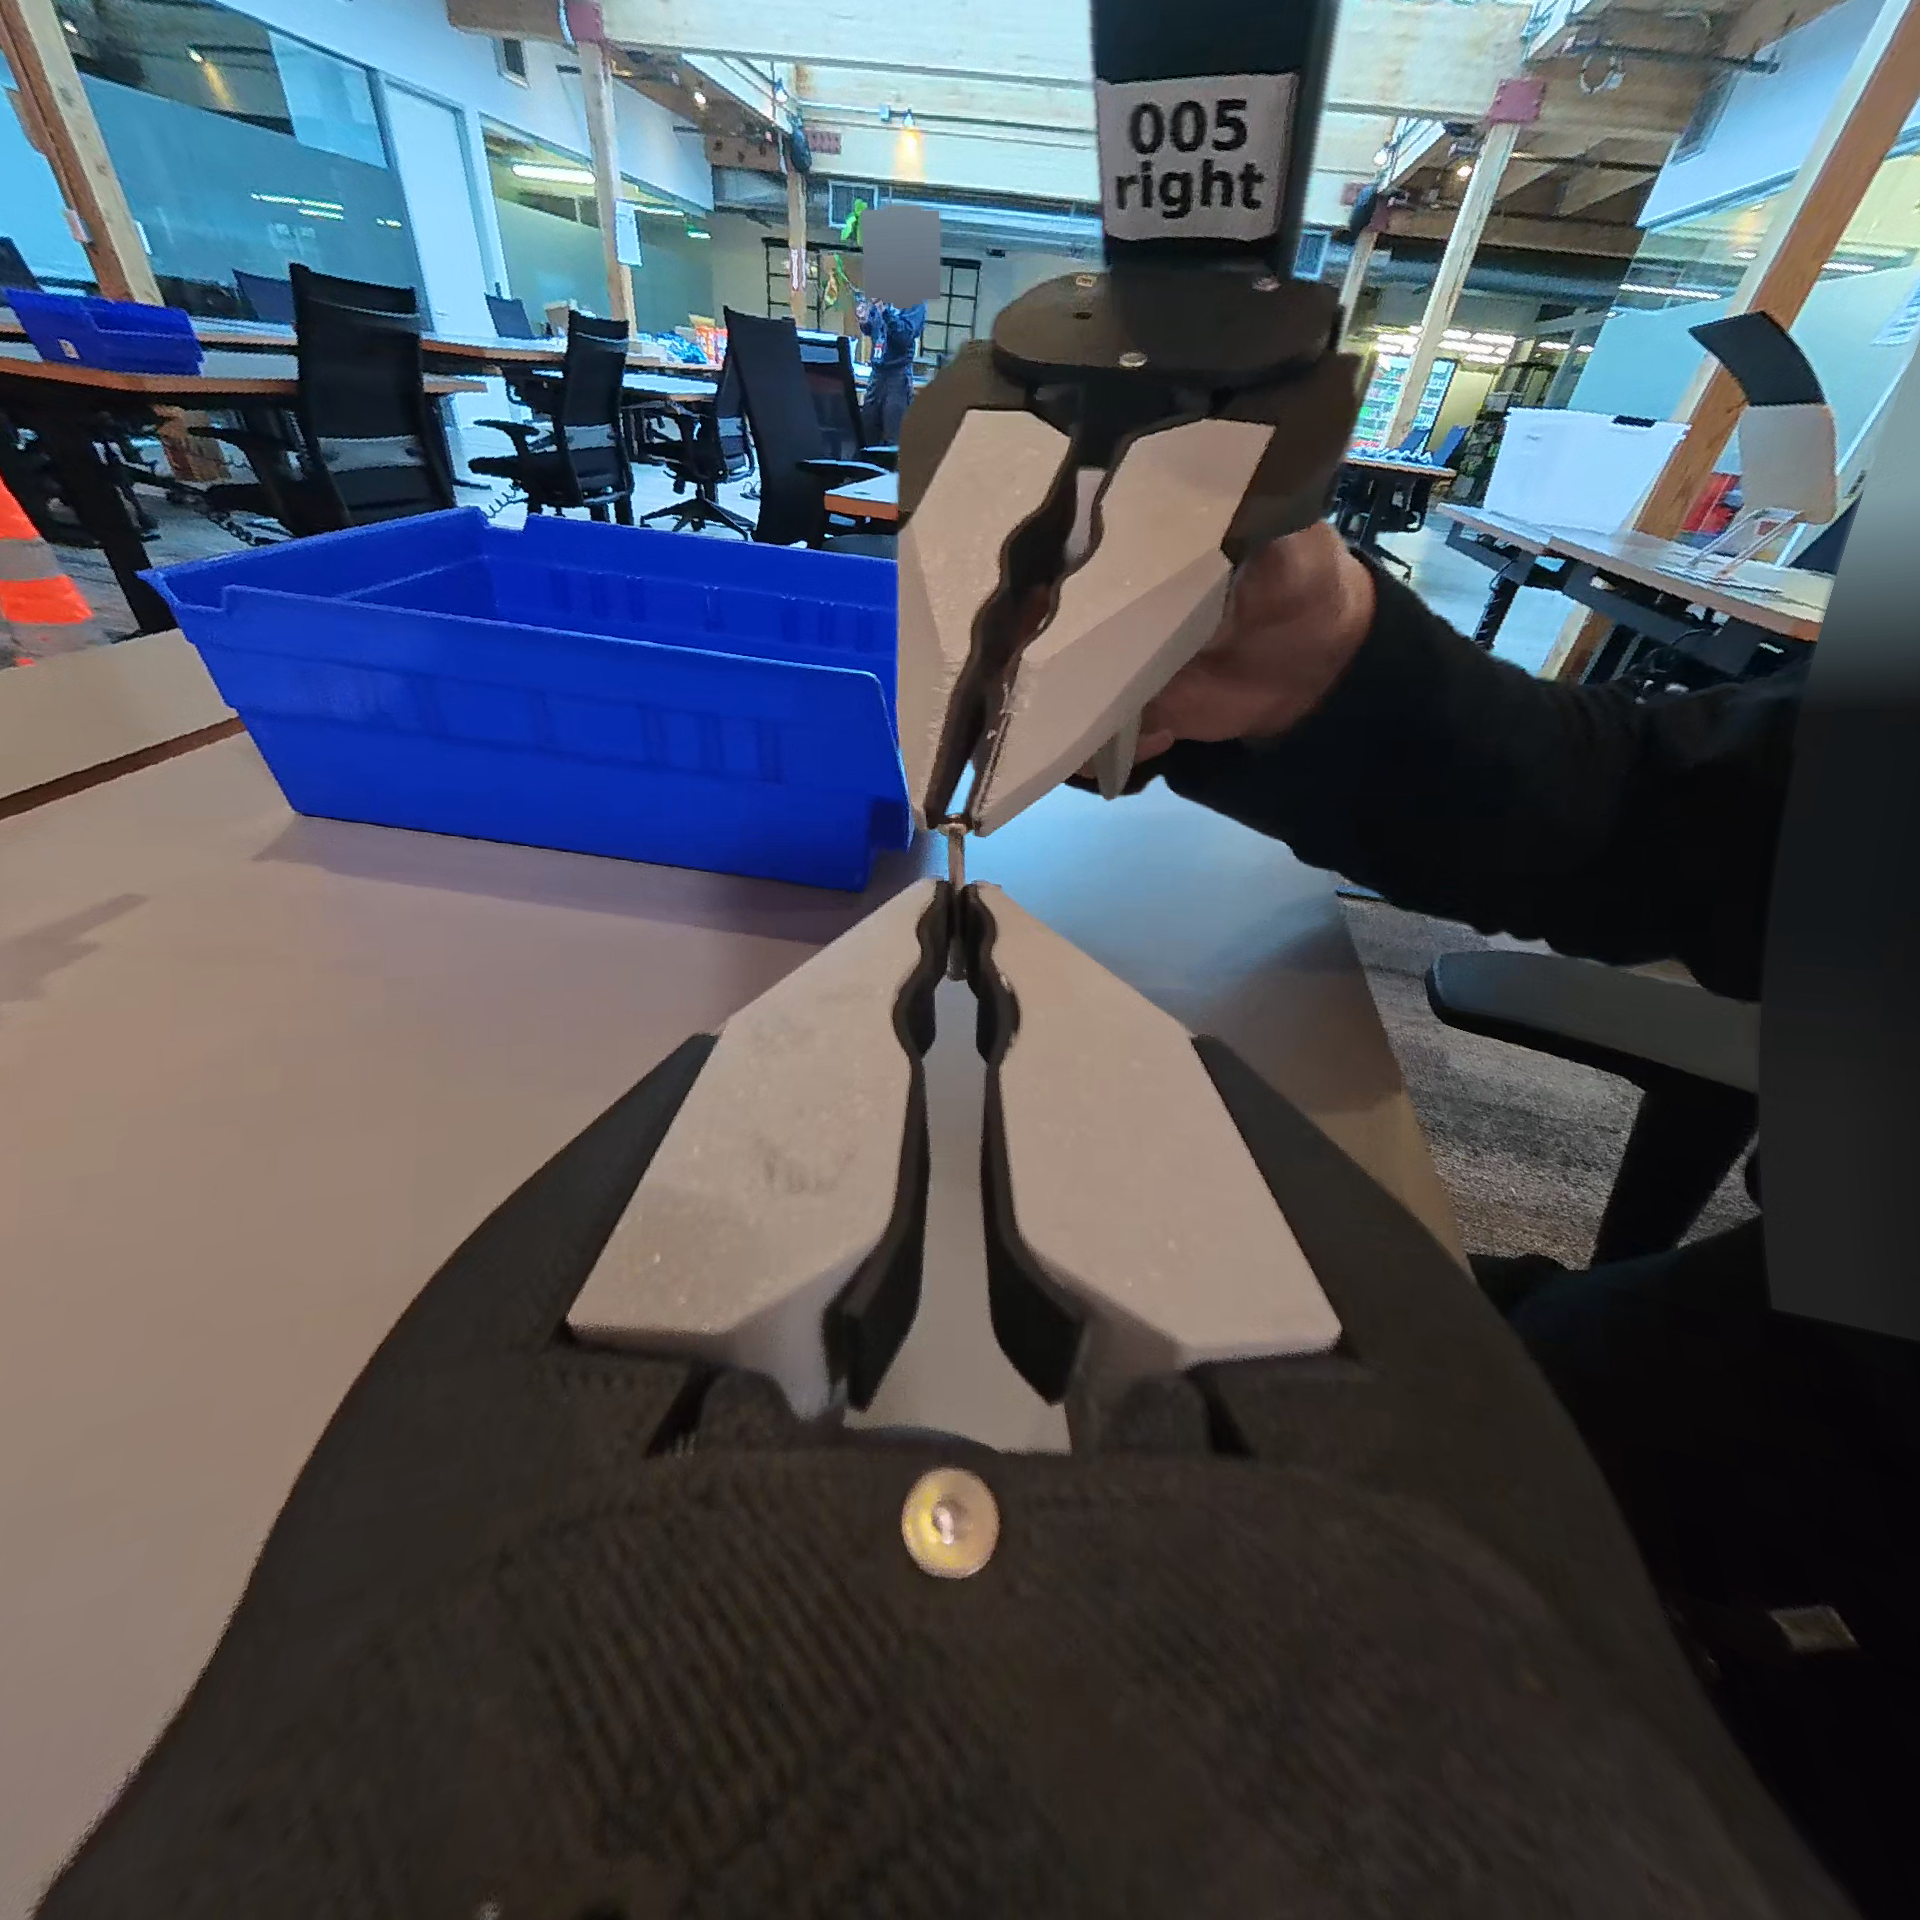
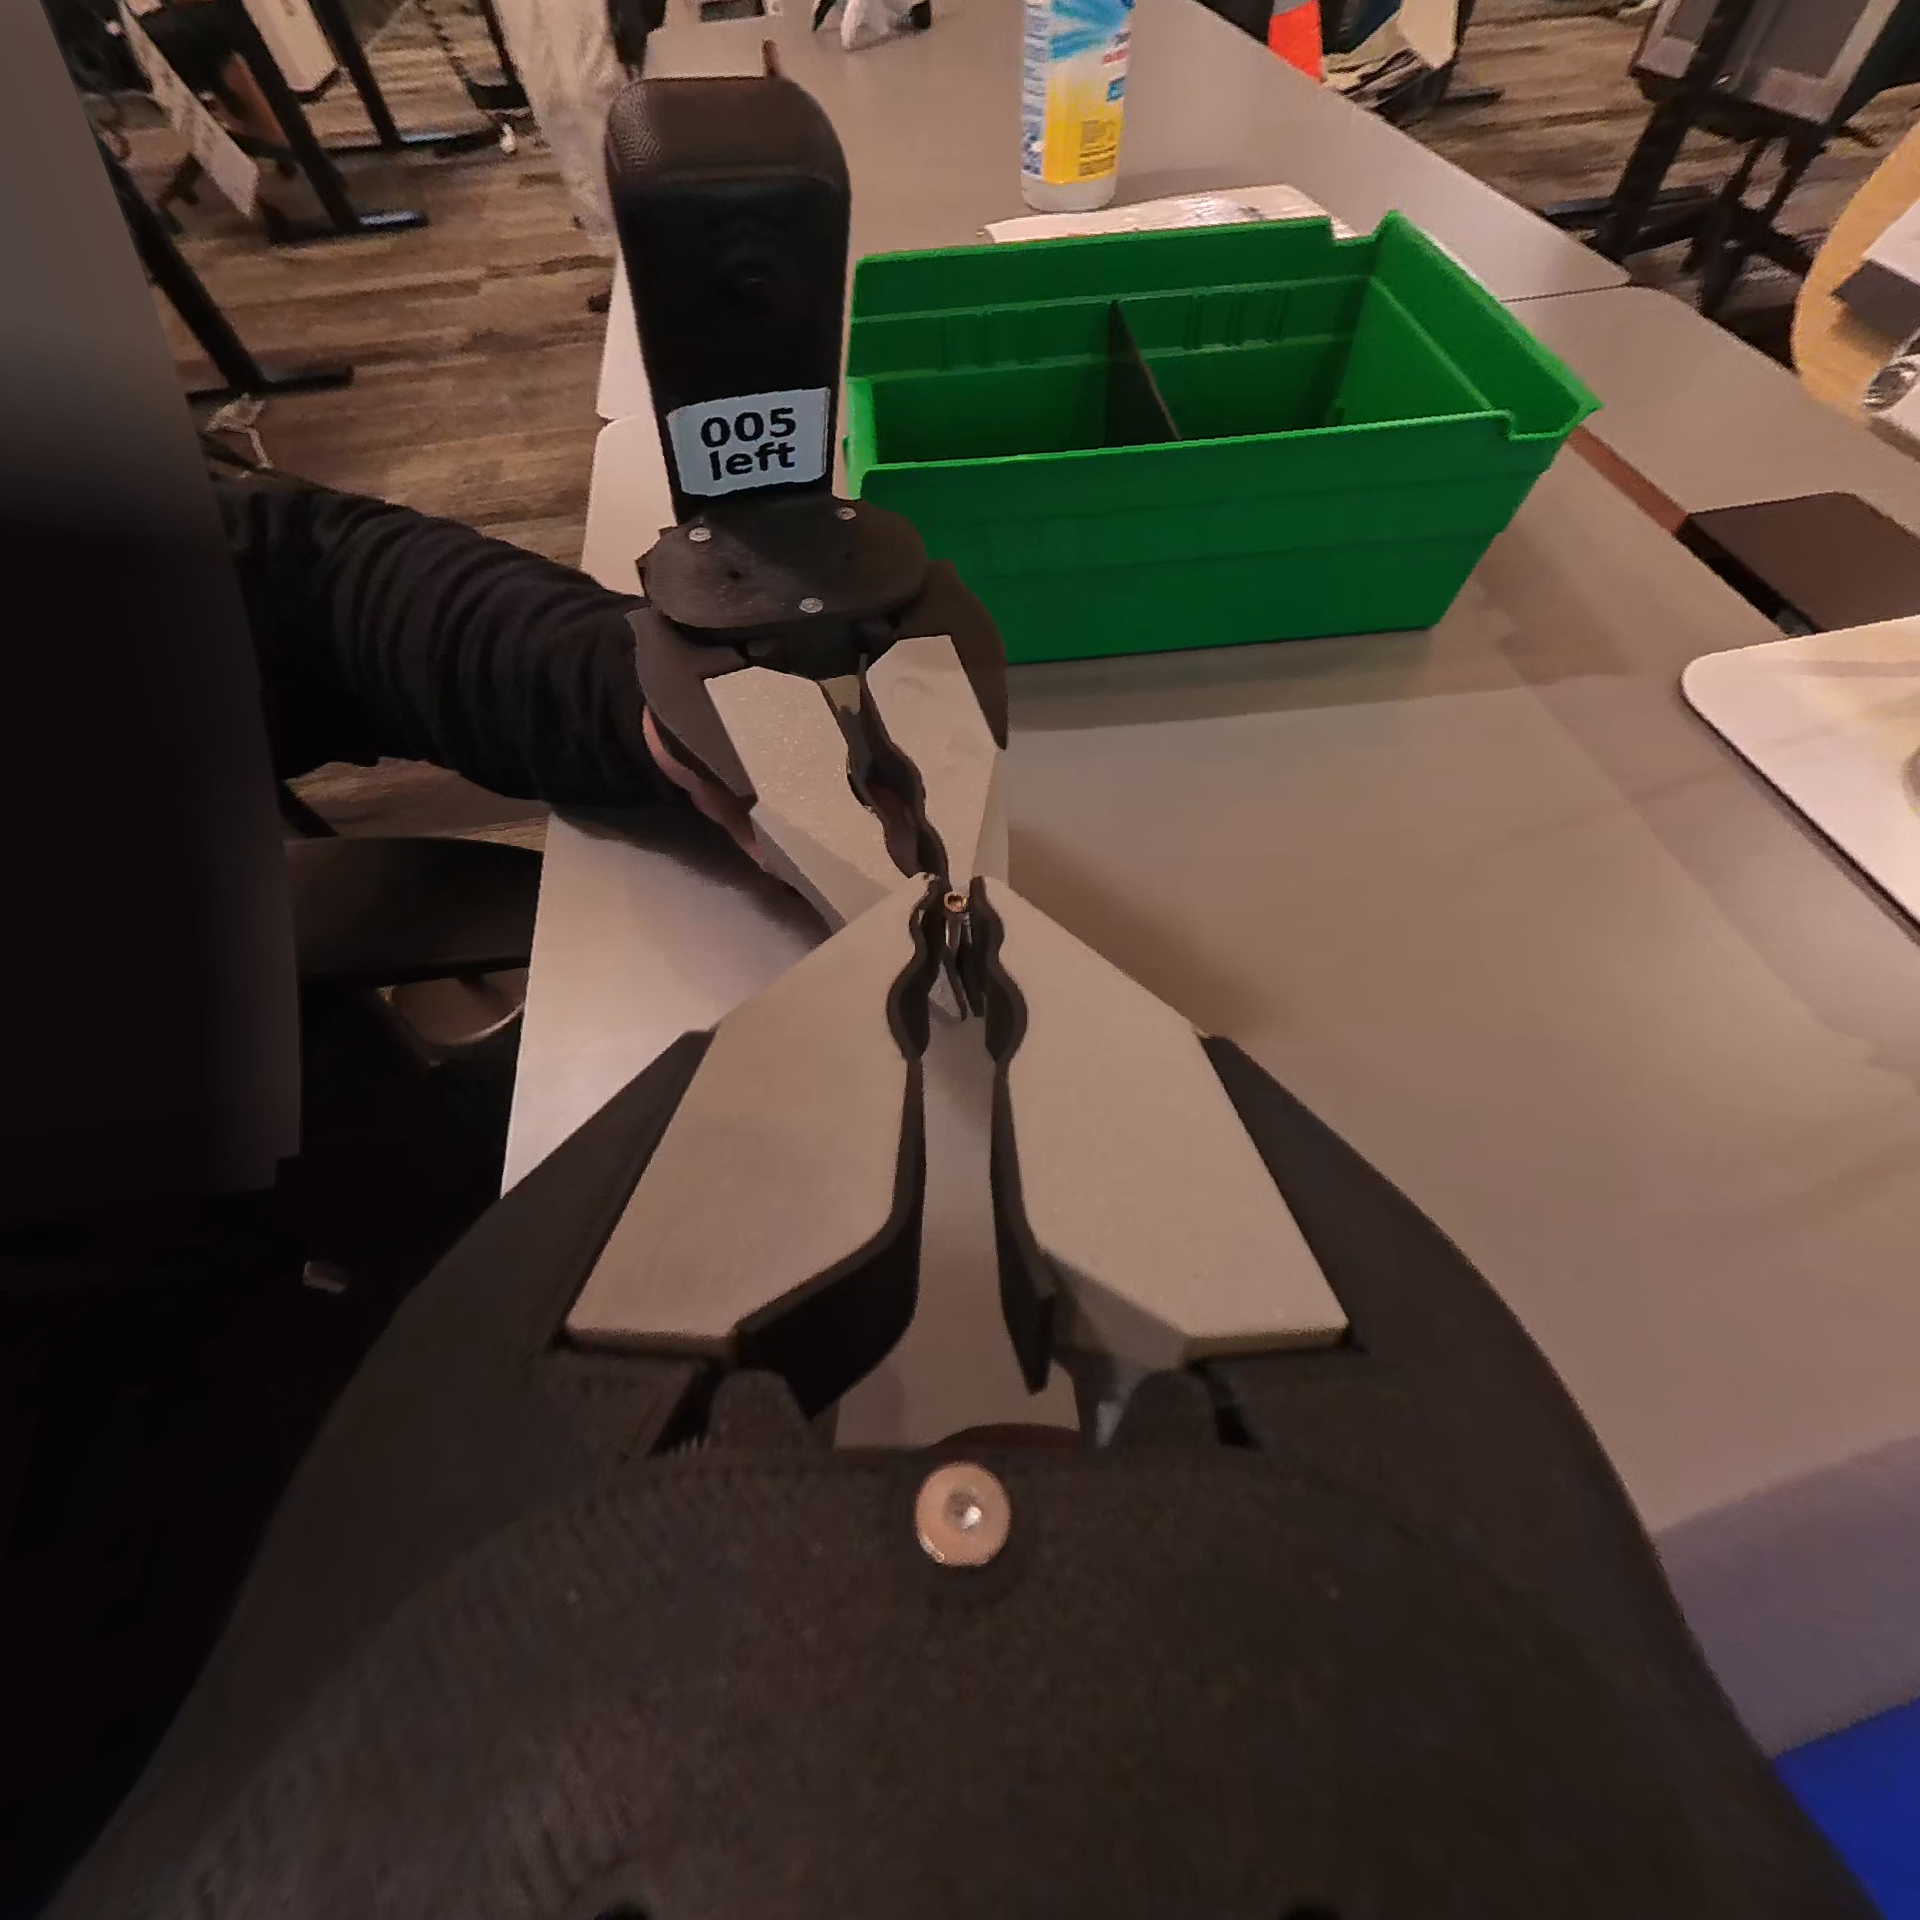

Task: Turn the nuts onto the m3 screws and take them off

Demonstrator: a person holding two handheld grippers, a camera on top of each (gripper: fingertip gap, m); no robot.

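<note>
In the left wrist view my left gripper (image 1: 953, 891) is shut on a thin metal M3 screw (image 1: 954, 857), whose shaft sticks up out of the tips. My right gripper (image 1: 956, 816) comes down from above, and its tips are closed on a small nut (image 1: 957, 827) at the screw's top end. In the right wrist view my right gripper (image 2: 951, 891) is shut on the small brass-coloured nut (image 2: 953, 902). There the left gripper (image 2: 935, 868) meets it tip to tip, just above the grey table (image 2: 1351, 935). The screw is mostly hidden in this view.
A blue bin (image 1: 540, 665) stands on the table behind and left of the tips. A green divided bin (image 2: 1195, 520) stands on the other side, with a spray bottle (image 2: 1070, 104) behind it. A white board (image 2: 1818, 748) lies at the right edge. A person's sleeved arms hold both grippers. Only a small space, under 4 cm, lies between the two pairs of fingers.
</note>
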